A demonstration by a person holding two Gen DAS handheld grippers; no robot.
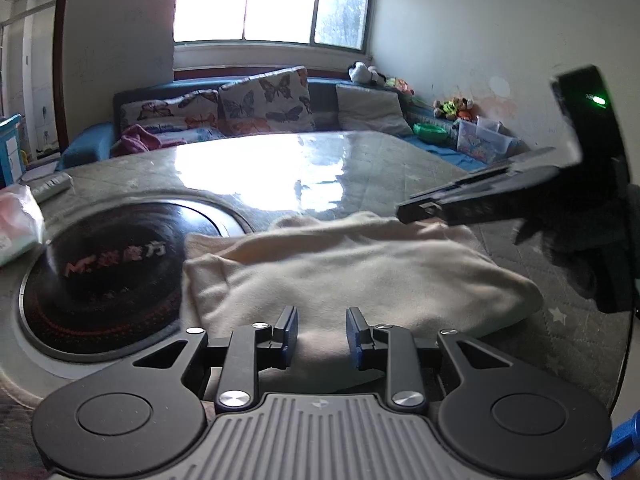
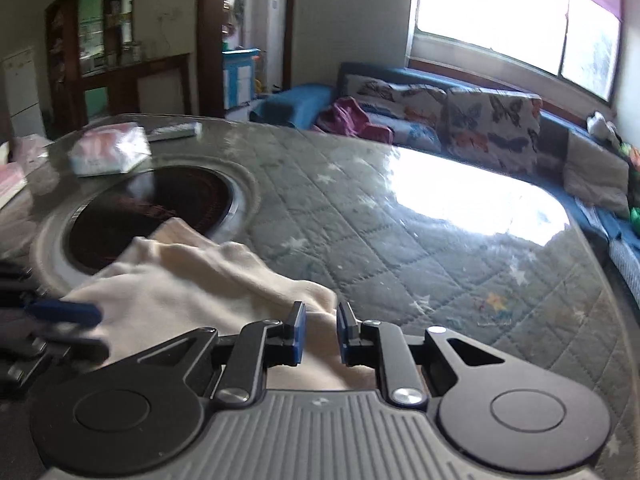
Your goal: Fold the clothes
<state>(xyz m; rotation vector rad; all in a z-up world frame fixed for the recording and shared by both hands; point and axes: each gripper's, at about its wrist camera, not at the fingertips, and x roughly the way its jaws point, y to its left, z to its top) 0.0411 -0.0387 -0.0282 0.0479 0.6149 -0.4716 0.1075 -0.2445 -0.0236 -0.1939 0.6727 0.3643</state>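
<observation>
1. A cream garment (image 1: pixel 340 268) lies folded into a thick bundle on a round glass-topped table (image 1: pixel 360 160), toward the table's near edge.
2. The bundle's left end overlaps the rim of a dark round hob (image 1: pixel 104 272) set into the table's centre.
3. The left gripper (image 1: pixel 322 334) hovers at the garment's near edge, its jaws parted with only cloth showing in the gap below; the pads press on nothing.
4. The right gripper (image 2: pixel 321 332) sits over the garment's right end, jaws narrowly apart, and no fold is pinched between them.
5. In the left wrist view the right gripper reaches in over the bundle's far right corner.
6. A white packet (image 2: pixel 110 152) and a remote control (image 2: pixel 176 131) lie near the table's far left edge.
</observation>
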